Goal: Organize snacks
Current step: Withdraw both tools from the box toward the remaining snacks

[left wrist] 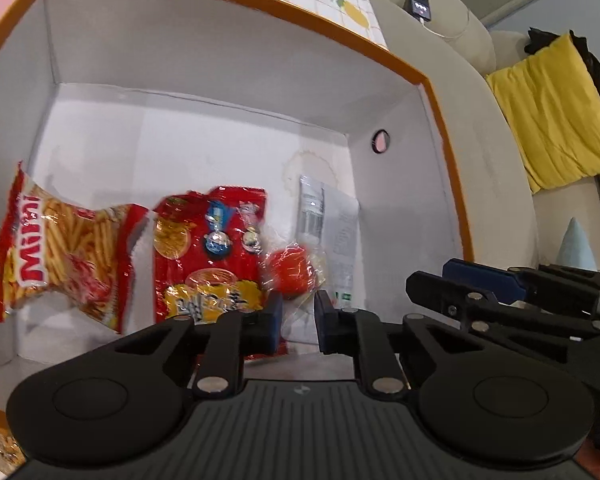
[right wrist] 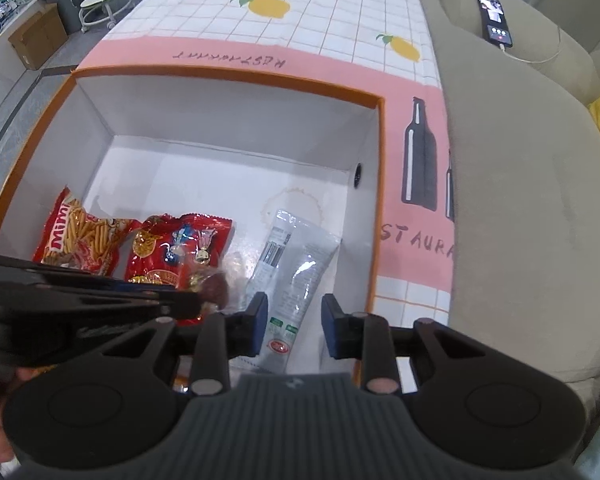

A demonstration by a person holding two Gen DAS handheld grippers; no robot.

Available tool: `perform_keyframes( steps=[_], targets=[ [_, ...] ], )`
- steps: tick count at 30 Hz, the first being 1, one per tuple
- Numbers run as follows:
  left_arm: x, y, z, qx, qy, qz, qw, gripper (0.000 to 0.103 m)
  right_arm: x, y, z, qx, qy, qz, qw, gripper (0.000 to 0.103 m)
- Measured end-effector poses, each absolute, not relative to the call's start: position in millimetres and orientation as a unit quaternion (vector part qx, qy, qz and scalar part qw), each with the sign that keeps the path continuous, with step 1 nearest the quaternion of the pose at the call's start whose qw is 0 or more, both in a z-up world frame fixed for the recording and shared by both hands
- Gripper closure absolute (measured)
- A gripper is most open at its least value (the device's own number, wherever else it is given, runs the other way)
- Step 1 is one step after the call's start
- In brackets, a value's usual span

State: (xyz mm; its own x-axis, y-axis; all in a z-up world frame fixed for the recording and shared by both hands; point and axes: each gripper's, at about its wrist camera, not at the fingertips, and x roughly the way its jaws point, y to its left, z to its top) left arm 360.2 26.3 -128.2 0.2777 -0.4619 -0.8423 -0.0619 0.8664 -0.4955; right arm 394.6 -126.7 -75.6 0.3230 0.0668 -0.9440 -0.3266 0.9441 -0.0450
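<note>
White cardboard lines the inside of the orange-rimmed box (right wrist: 381,184) where we see the snacks lying on the floor of it. Against its left wall rests the Mimi fries bag (left wrist: 66,254), and just beside that lies the red snack bag (left wrist: 210,252) with cartoon figures on it. To the right of the red bag, a small red candy in clear wrap (left wrist: 294,274) sits between it and the grey pouch (right wrist: 296,264), which lies flat near the right wall. Our left gripper (left wrist: 298,320) hangs over the candy with its blue pads narrowly apart; the clear wrapper shows in the gap, but we cannot tell whether the pads press on it. Our right gripper (right wrist: 294,326) hovers above the lower end of the grey pouch, its jaws parted wider than the pouch and touching nothing. The box stands on a tablecloth (right wrist: 328,12) printed with lemons and bottles, beside a beige sofa (right wrist: 520,200) on whose arm a phone (right wrist: 495,20) lies charging. A yellow cushion (left wrist: 552,112) sits farther along the sofa.
</note>
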Motion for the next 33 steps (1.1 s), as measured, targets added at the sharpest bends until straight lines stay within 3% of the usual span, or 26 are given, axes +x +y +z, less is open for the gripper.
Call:
perform_keyframes(
  steps=[9, 14, 22, 33],
  targets=[
    [336.5, 21.6, -82.3, -0.148, 0.565, -0.11, 0.804, 0.084, 377.5, -139.3, -64.9, -0.093, 0.569, 0.126, 0.807, 0.075],
    [313.9, 19.4, -48.8, -0.085, 0.543, -0.089, 0.83, 0.076, 359.8, -139.2, -50.4, -0.081, 0.557, 0.138, 0.815, 0.074],
    [263.2, 17.2, -9.2, -0.039, 0.501, -0.081, 0.861, 0.058, 315.1, -146.3, -23.5, -0.049, 0.524, 0.156, 0.836, 0.06],
    [191.9, 22.7, 12.3, -0.049, 0.445, -0.076, 0.891, 0.048, 234.7, -163.0, -6.4, -0.051, 0.452, 0.161, 0.876, 0.05]
  ],
)
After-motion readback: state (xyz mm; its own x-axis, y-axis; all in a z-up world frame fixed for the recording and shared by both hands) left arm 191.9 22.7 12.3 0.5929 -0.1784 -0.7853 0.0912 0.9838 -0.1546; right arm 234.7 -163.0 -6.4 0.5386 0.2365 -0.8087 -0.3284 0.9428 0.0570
